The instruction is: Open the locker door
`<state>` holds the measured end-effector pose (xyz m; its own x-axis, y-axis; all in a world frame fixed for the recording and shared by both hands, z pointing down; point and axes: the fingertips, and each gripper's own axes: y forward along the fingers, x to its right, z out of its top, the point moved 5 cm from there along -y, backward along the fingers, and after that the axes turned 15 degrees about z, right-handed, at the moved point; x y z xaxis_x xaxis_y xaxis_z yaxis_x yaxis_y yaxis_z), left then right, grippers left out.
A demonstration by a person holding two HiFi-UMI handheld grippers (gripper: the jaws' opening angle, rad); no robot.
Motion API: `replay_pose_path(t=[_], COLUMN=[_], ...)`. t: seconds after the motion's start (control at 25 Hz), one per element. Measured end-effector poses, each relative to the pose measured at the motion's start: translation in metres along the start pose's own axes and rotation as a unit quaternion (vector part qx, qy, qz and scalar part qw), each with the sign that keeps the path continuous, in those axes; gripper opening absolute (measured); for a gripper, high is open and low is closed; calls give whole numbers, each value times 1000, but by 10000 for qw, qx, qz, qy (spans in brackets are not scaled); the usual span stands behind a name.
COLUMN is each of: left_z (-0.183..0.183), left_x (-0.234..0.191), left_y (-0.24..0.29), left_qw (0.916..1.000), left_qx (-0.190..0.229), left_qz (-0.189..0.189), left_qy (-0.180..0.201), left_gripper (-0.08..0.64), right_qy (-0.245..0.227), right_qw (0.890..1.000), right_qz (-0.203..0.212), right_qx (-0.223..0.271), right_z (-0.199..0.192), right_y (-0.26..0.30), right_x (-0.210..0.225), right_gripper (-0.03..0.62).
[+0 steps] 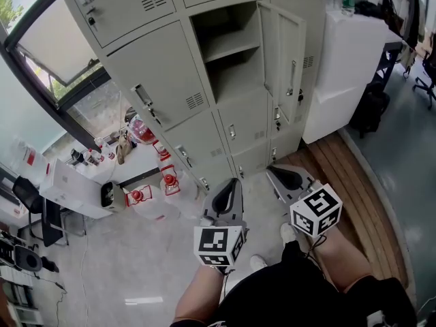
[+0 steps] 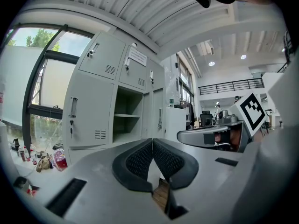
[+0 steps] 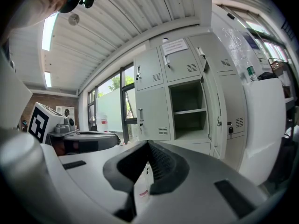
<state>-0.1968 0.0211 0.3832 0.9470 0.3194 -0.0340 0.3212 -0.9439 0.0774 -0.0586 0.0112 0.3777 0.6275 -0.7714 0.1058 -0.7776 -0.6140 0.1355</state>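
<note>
1. The locker door stands swung out to the right of its compartment, in the far middle of the bank of lockers. It hangs on its right edge, so the whole opening is exposed.
2. Inside, a single shelf crosses the compartment. Both levels look bare, as far as the head view shows.
3. The neighbouring doors, left and below, lie flush with the bank; only this one is open. The task therefore appears complete.
4. The left gripper is held low and near, above the floor and well apart from the lockers. Its pads are pressed together with nothing between them.
5. The right gripper hangs just beside it, likewise well short of the door. Its pads also meet on nothing.
6. Both point toward the lockers, probably a resting pose, since no grip is needed now.
7. Red-capped jugs stand on the floor at the left, clear of the door's swing.
</note>
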Motion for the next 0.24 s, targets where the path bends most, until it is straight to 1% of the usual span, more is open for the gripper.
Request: replay_pose_path(t=[0.24], left_z=[-2], left_x=[4], left_y=[0], left_qw=[10000], left_qx=[-4], left_qz=[-58], left_qy=[-37], left_gripper=[18], right_qy=[-2], right_qw=[10000], right_qz=[-24], right_qx=[-31], right_z=[-2], right_y=[-3], right_x=[-2], right_gripper=[54])
